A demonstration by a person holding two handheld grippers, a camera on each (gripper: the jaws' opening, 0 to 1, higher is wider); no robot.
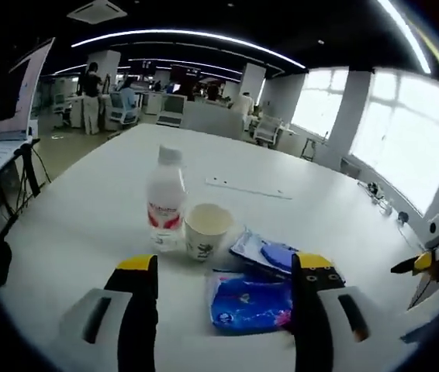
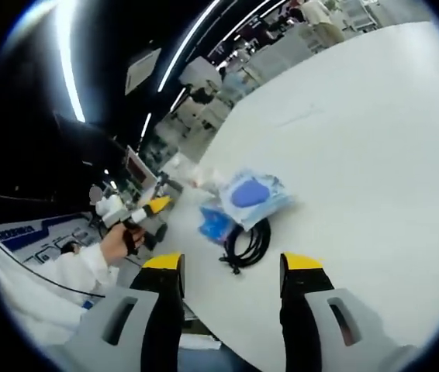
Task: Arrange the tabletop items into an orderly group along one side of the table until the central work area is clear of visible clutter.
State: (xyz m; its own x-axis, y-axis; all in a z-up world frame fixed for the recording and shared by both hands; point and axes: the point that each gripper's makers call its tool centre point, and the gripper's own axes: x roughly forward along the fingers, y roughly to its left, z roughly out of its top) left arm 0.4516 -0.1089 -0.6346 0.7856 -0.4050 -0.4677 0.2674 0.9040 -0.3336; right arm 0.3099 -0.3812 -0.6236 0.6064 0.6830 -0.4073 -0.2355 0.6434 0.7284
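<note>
On the white table [image 1: 88,209] stand a clear water bottle [image 1: 165,198] with a red label and a white paper cup [image 1: 206,230], side by side. Two blue packets [image 1: 266,252] [image 1: 247,302] lie just right of the cup. My left gripper [image 1: 226,267] is open above the near packet, which lies between its jaws without touching them. In the right gripper view a coiled black cable [image 2: 247,242] lies beside the blue packets [image 2: 250,194] [image 2: 216,223]. My right gripper [image 2: 233,263] is open, just short of the cable. A hand [image 2: 119,240] holds the left gripper [image 2: 156,221].
A thin white strip [image 1: 247,188] lies farther back on the table. The right gripper [image 1: 425,262] shows at the right edge of the left gripper view. Desks, chairs and people fill the office beyond the table's far edge. A wide bare tabletop [image 2: 375,139] stretches past the cable.
</note>
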